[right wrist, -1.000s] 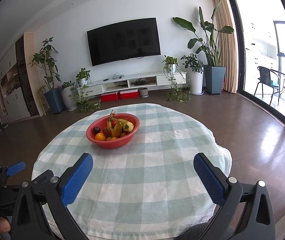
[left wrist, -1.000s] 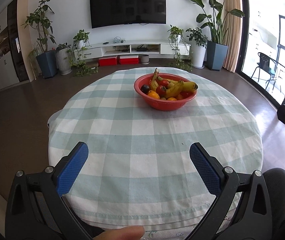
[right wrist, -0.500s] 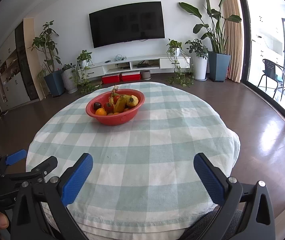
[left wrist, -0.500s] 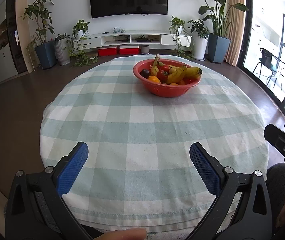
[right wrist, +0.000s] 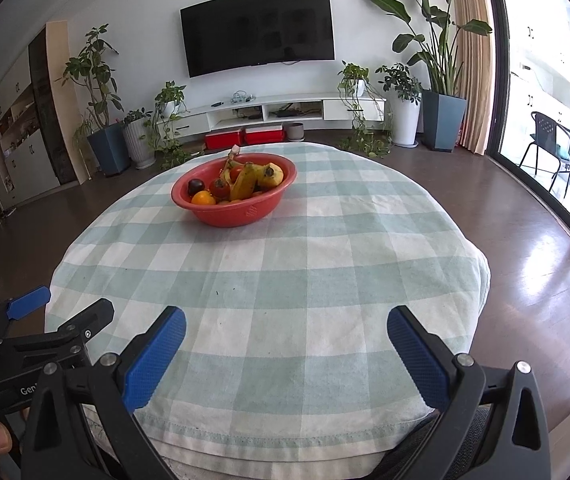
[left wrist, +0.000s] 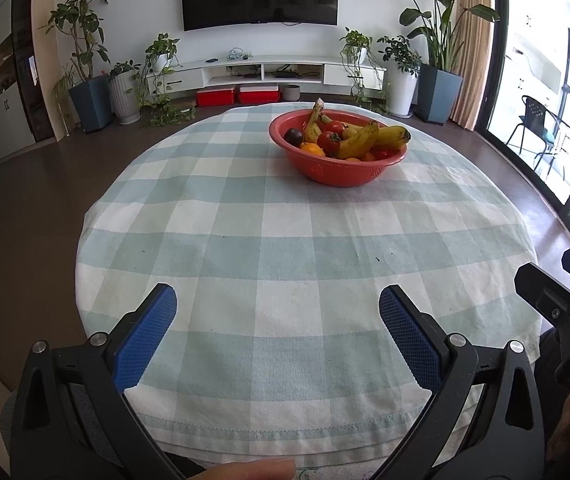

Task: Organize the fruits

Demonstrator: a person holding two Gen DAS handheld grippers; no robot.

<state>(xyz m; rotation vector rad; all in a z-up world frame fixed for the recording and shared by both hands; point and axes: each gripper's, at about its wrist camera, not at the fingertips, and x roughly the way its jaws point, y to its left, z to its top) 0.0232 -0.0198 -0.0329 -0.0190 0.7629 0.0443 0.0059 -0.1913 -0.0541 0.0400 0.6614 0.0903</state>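
All the fruit sits together in the red bowl (left wrist: 339, 160), which stands on the checked cloth of the round bench (left wrist: 285, 264) in the upper middle of the left wrist frame and upper left of centre in the right wrist frame. Bananas (left wrist: 359, 140) lie across the top with their stem end propped on the far rim; tomatoes (left wrist: 329, 141), a dark plum (left wrist: 293, 135) and an orange (left wrist: 312, 149) nest under and beside them — the deep wall keeps the round pieces from rolling off. No fruit lies loose on the cloth.

The left tool (left wrist: 277, 312) and the right tool (right wrist: 285, 328) hang low at the near edge of the bench, each with its blue pads wide apart and nothing between them, both aimed toward the bowl. That posture suits either reaching in or drawing back.

Fruit heaped in one bowl fits two readings — a pile yet to be sorted, or fruit already gathered there. The frames do not settle which.
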